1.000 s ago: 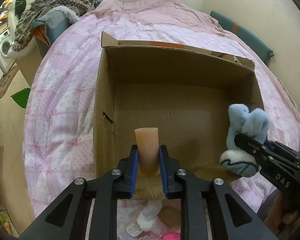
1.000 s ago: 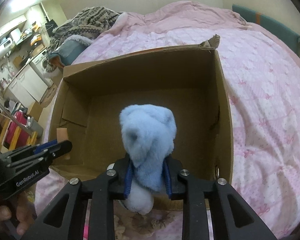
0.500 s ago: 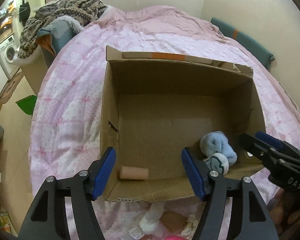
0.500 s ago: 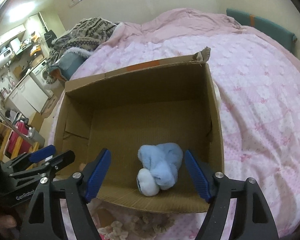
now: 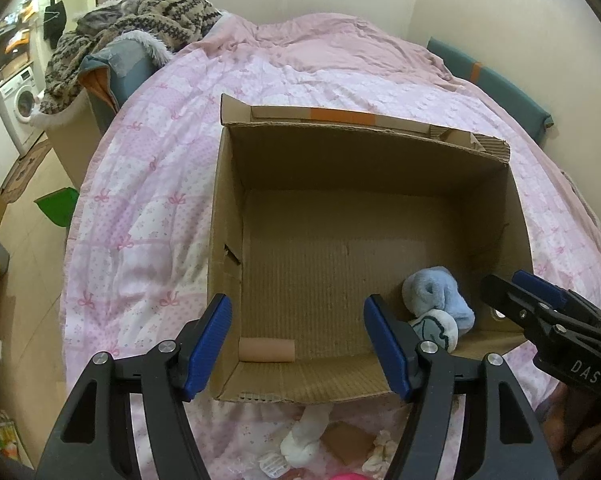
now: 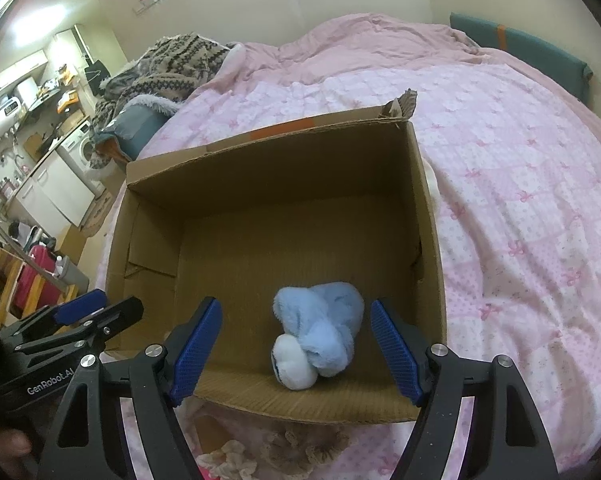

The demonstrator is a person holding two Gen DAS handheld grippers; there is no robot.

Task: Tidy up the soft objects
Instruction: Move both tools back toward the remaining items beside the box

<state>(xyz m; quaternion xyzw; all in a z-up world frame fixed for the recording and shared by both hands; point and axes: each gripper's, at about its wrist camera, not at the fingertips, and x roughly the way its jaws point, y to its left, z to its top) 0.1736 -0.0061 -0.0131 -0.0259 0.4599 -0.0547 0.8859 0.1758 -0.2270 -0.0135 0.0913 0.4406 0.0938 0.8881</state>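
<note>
A brown cardboard box (image 5: 364,184) is being kept on the bed (image 5: 148,184), on top of a pink quilt, so that soft things can be gathered inside it. Two soft things are being held by the box now. A blue fluffy toy (image 6: 320,332) is being seen near the front wall on the right side. A small tan roll (image 5: 266,350) is being seen lying flat in the front left corner. They are well apart from each other.

The left claw (image 5: 296,344) is being held above the front edge of the box. It is spread wide and nothing is being pinched in it. The right claw (image 6: 296,348) is also being held over the front edge, spread wide, with the blue toy below and between its blue pads (image 6: 394,350). The toy is not being touched by them.

More soft things are being seen on the bed just in front of the box, such as a white soft thing (image 5: 304,434) and some lacy cloth (image 6: 292,446). These are probably being left for the next pick, so the task is judged to be only partly done. Both claws are likely being kept wide so another soft thing can be grabbed.
</note>
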